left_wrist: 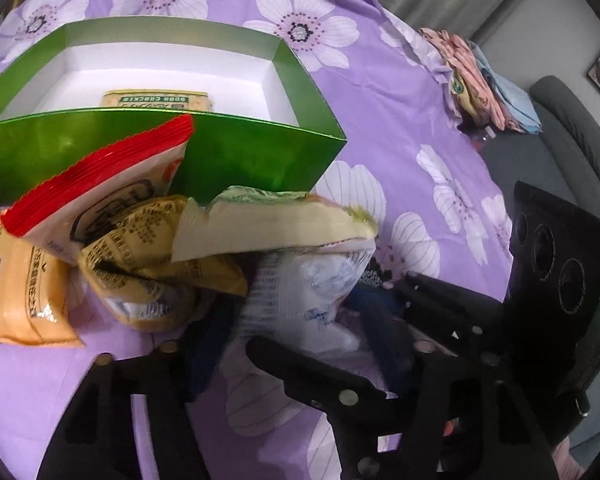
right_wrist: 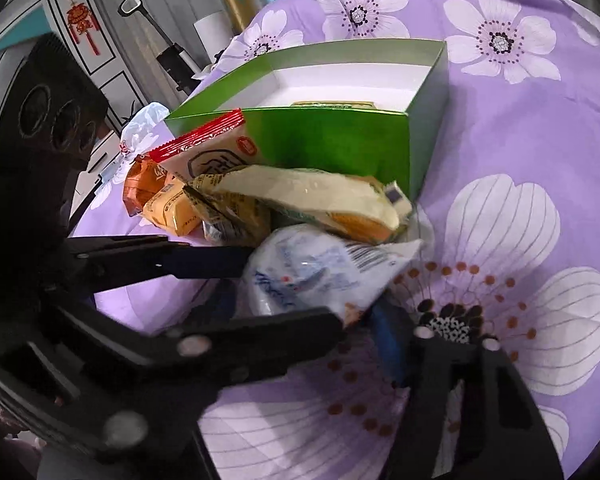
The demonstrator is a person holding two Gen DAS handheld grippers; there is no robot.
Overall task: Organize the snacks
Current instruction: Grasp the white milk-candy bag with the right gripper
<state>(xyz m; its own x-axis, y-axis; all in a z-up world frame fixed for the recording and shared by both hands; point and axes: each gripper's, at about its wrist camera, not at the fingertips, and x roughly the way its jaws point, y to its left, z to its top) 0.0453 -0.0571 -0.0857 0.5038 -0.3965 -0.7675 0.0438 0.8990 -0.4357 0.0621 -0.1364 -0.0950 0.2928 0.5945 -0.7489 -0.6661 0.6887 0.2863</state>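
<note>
Green box [left_wrist: 236,160] holds one cracker pack [left_wrist: 156,102]; both grippers seemingly pinching white packet [right_wrist: 312,276].

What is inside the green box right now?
One soda cracker packet lies on the white floor of the green box. The near wall hides the packet's lower part and the floor closest to the cameras.
</note>
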